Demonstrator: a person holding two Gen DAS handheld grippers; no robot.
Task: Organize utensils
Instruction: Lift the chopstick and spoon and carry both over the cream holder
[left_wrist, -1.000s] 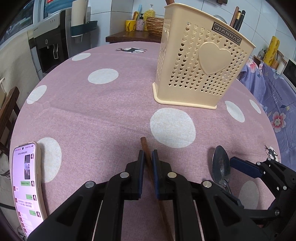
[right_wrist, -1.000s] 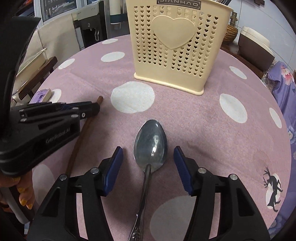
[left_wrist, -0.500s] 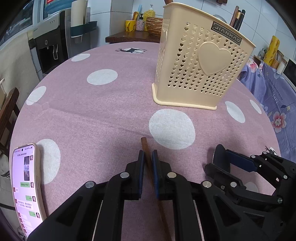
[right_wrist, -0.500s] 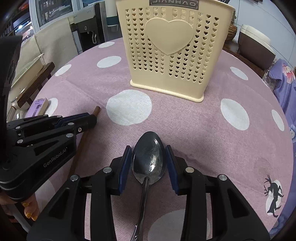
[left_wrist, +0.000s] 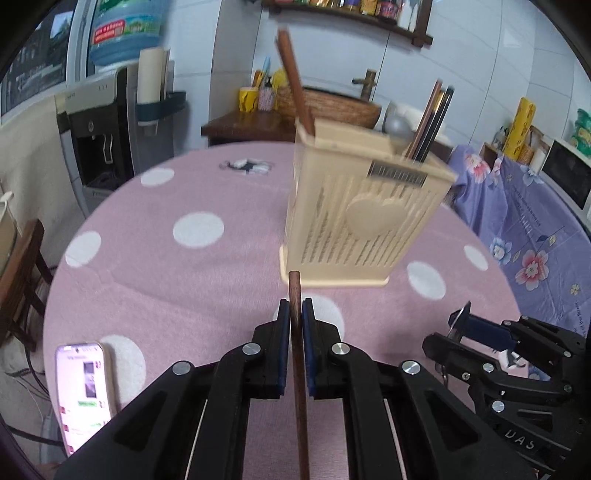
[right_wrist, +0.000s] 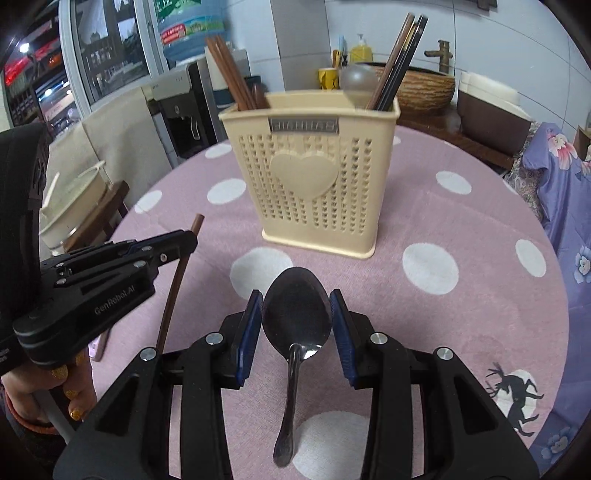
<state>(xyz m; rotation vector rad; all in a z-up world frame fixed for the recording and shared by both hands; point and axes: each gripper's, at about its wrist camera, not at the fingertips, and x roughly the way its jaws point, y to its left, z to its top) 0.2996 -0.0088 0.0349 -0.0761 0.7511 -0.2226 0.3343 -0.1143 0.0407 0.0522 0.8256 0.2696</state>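
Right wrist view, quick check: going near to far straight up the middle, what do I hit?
right gripper clamped on the spoon → white polka dot → cream utensil basket → chopsticks standing in it.

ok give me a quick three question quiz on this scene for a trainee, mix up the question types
1. True or false: the left tool is shut on a metal spoon.
2. What does the right tool hold? A) brown chopstick B) metal spoon C) phone
3. Fill in: the raised shape on the front of the cream utensil basket is a ____.

Key: 1 false, it grips a brown chopstick; 2 B; 3 heart.
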